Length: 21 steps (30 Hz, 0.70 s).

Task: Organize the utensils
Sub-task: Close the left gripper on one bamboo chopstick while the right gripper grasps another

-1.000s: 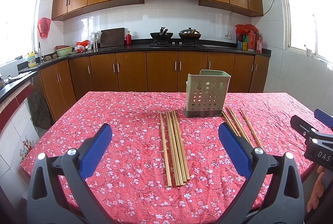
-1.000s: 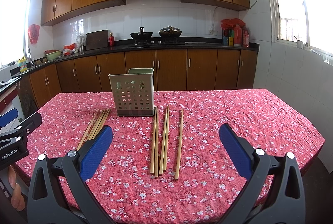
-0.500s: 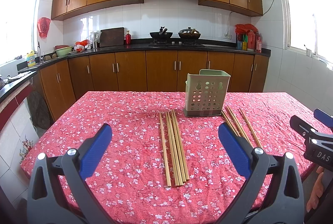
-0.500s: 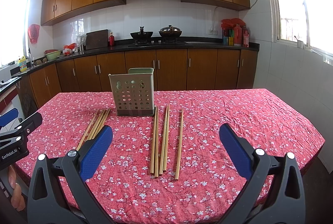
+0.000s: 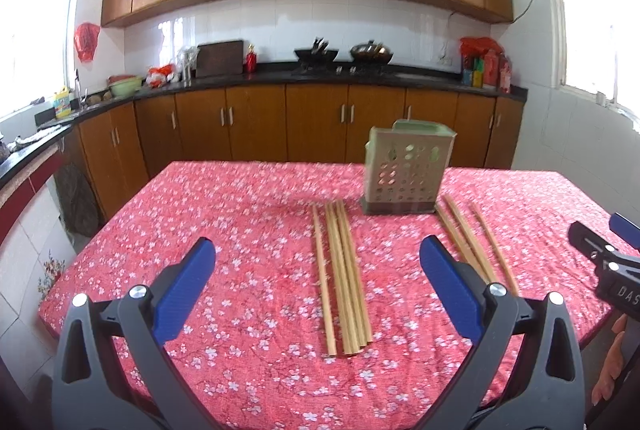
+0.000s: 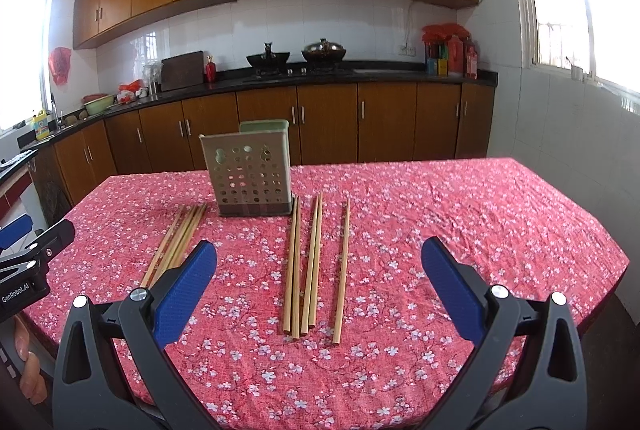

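Observation:
A pale green perforated utensil holder stands upright on the red floral tablecloth. Two groups of wooden chopsticks lie flat in front of it: the left group and the right group. My left gripper hovers open above the near ends of the left group. In the right wrist view my right gripper is open over the right group. Neither holds anything.
The table's near edge runs just under both grippers. Each gripper shows at the side of the other's view, with a hand below it. Wooden kitchen cabinets and a dark counter with pans stand behind the table.
The left wrist view has shifted slightly and is blurred with motion; the table and holder sit a little lower in frame. The right wrist view is almost unchanged. Chopsticks and holder have not moved.

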Available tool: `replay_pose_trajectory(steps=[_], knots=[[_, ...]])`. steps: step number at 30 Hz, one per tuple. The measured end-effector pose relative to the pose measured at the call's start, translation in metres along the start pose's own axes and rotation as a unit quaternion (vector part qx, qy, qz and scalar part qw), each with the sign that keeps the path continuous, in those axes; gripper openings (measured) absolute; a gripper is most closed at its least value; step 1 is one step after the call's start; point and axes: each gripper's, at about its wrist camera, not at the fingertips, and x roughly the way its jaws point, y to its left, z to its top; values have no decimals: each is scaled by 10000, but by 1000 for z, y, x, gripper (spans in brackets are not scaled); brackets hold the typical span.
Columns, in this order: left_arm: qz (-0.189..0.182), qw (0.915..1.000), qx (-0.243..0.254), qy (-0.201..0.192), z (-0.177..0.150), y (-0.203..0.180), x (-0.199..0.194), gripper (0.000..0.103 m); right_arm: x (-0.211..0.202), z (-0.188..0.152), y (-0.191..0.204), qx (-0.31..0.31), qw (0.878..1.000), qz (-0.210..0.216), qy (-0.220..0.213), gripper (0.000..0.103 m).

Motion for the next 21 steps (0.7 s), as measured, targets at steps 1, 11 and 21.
replay_pose_trajectory(steps=[1,11,21], knots=[[42,9999,-19,95,0,2,6,99,4,-5,-2,22,10000,-15,68,101],[278,9911,-288,1272,-11,33,79,96,103,-32,-36,682,9796,82,1889,45],[-289,9746,-167,2213,-34,23,128,47,134,-48,-34,701,9701,118,2320,26]])
